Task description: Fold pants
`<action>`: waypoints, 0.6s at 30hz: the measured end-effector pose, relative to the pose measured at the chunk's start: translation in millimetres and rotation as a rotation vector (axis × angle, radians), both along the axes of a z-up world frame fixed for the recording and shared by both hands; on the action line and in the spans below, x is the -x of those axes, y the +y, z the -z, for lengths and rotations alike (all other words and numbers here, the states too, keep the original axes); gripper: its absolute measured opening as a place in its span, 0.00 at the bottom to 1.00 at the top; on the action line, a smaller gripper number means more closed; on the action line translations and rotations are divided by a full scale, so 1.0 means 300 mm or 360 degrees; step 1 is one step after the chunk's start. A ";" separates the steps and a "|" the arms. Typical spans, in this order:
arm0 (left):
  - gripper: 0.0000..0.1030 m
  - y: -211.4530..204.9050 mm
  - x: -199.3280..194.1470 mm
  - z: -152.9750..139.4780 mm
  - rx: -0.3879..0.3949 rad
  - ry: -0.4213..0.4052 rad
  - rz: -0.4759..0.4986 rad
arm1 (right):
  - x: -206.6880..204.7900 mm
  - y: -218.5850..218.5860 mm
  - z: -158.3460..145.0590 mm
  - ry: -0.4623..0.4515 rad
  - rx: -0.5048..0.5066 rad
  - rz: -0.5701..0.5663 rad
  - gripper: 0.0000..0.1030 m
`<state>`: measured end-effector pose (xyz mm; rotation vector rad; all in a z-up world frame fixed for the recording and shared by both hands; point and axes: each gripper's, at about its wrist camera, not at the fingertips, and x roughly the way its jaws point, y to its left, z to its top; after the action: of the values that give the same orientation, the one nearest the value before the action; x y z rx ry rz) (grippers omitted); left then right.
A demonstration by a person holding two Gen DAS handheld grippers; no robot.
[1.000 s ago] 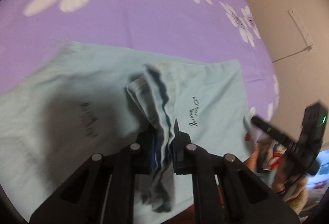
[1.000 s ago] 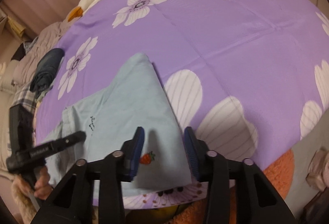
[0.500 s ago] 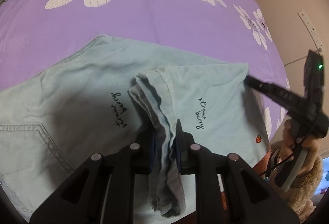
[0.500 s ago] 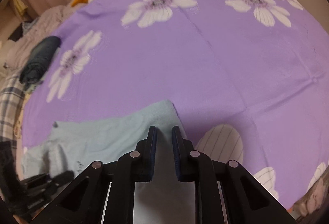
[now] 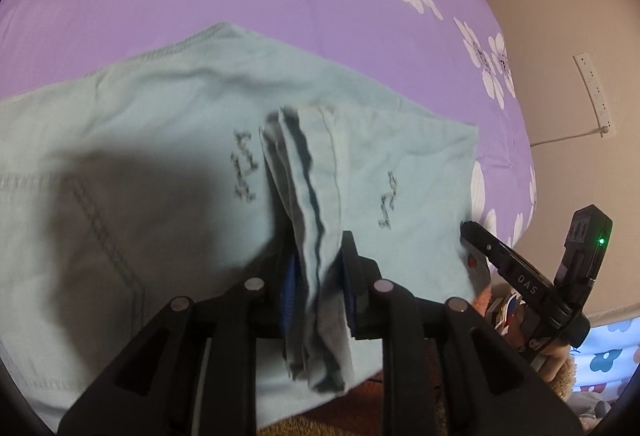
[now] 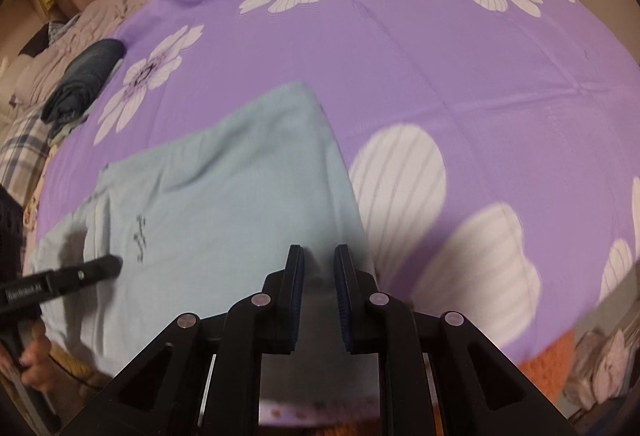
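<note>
Light blue pants (image 5: 160, 139) lie spread on the purple flowered bed sheet (image 5: 200, 7); they also show in the right wrist view (image 6: 224, 195). My left gripper (image 5: 318, 268) is shut on a bunched edge of the pants, and the fabric stands up between its fingers. My right gripper (image 6: 318, 276) sits low over the near right edge of the pants with its jaws close together, a narrow gap showing. I cannot tell if fabric is pinched there. The right gripper also shows in the left wrist view (image 5: 492, 252), and the left gripper's finger shows in the right wrist view (image 6: 80, 272).
A rolled dark blue garment (image 6: 84, 79) and a plaid cloth (image 6: 20, 155) lie at the bed's far left. A wall with a power strip (image 5: 596, 95) is beyond the bed. An orange rug (image 6: 548, 364) lies by the near edge.
My right gripper's jaws went from wide open to nearly closed, then widened slightly, and it moved over the pants' near right edge. My left gripper stays shut on the bunched fabric.
</note>
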<state>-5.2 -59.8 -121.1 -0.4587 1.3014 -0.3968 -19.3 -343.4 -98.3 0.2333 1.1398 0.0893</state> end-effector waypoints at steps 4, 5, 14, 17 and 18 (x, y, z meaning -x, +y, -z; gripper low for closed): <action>0.28 -0.020 0.043 -0.008 -0.0022 0.0009 0.0025 | 0.044 0.000 -0.002 0.0036 -0.0005 0.0004 0.16; 0.30 -0.029 0.055 -0.011 -0.0034 0.0002 0.0042 | 0.054 0.001 -0.002 0.0036 0.0000 0.0002 0.16; 0.24 -0.084 0.104 -0.013 -0.0149 -0.0043 0.0123 | 0.063 0.011 -0.013 0.0036 -0.0007 0.0032 0.16; 0.17 -0.085 0.115 -0.009 -0.0196 -0.0065 0.0139 | 0.070 0.012 -0.020 0.0025 -0.0022 0.0021 0.17; 0.16 -0.080 0.117 -0.010 -0.0195 -0.0067 0.0138 | 0.075 0.010 -0.025 0.0021 -0.0017 0.0015 0.17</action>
<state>-40.3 -83.9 -118.0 -0.2905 1.2993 -0.3947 -41.9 -340.5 -90.7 0.2489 1.1513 0.0858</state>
